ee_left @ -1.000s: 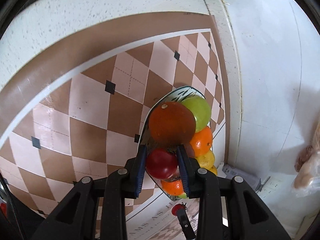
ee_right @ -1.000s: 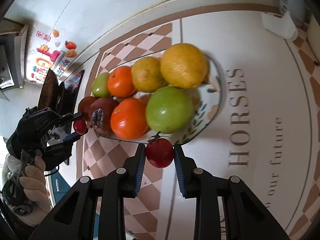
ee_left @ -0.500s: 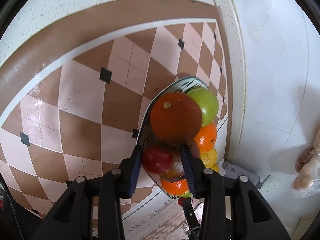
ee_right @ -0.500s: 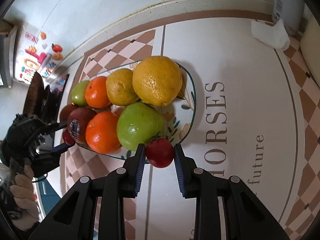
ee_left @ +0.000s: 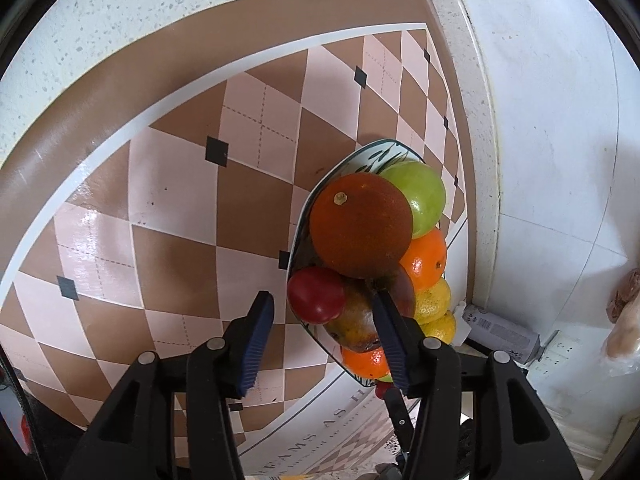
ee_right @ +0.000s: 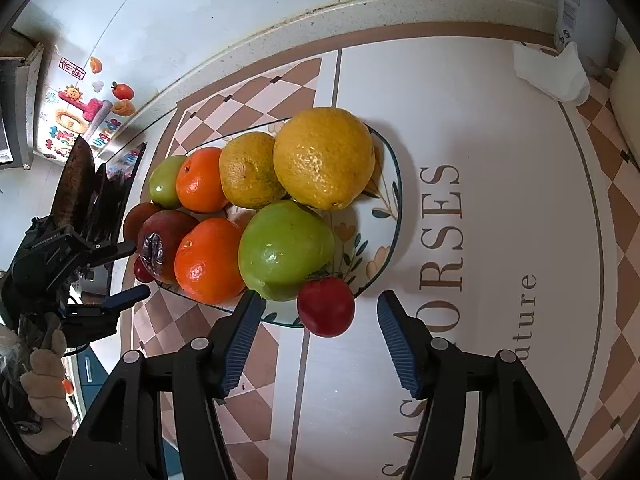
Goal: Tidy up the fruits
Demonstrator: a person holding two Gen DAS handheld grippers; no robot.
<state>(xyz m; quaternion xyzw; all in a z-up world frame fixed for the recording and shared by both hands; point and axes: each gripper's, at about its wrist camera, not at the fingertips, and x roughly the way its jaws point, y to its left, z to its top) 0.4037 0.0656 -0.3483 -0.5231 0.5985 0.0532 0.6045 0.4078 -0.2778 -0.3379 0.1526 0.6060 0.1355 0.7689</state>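
**Right wrist view: two small red fruits released at a crowded plate's rim, both liable to roll**

Item 1. Right gripper (ee_right: 318, 342): jaws have just been opening and stand wide. A small red fruit (ee_right: 326, 306) with a green stem sits between them, touched by neither pad. It rests on the near rim of the plate (ee_right: 390, 216), leaning on a green apple (ee_right: 286, 250).

Item 2. Left gripper (ee_left: 322, 346): jaws have just been opening, moderately parted. A second small red fruit (ee_left: 316, 294) lies at the plate's opposite rim, clear of the left pad; the right finger stands close against a dark, bruised fruit (ee_left: 356, 322). Whether it touches cannot be told.

Item 3. Plate contents: large yellow citrus (ee_right: 324, 158), second yellow citrus (ee_right: 248, 170), two oranges (ee_right: 208, 260) (ee_right: 200, 180), second green fruit (ee_right: 164, 182), reddish-brown fruit (ee_left: 360, 224). Heaped, with no bare centre left.

Hazards, as judged:
- Either red fruit perches on the sloping rim rather than in a hollow; a nudge could send it off onto the patterned mat (ee_right: 500, 208).
- A finger brushing a fruit on withdrawal would supply that nudge. Risk is higher on the left, where the finger is close to the pile.
- The heap is round on round; shifting the apple or the bruised fruit could unsettle the fruits they support.
- A sideways retreat risks catching the rim and tipping the plate.
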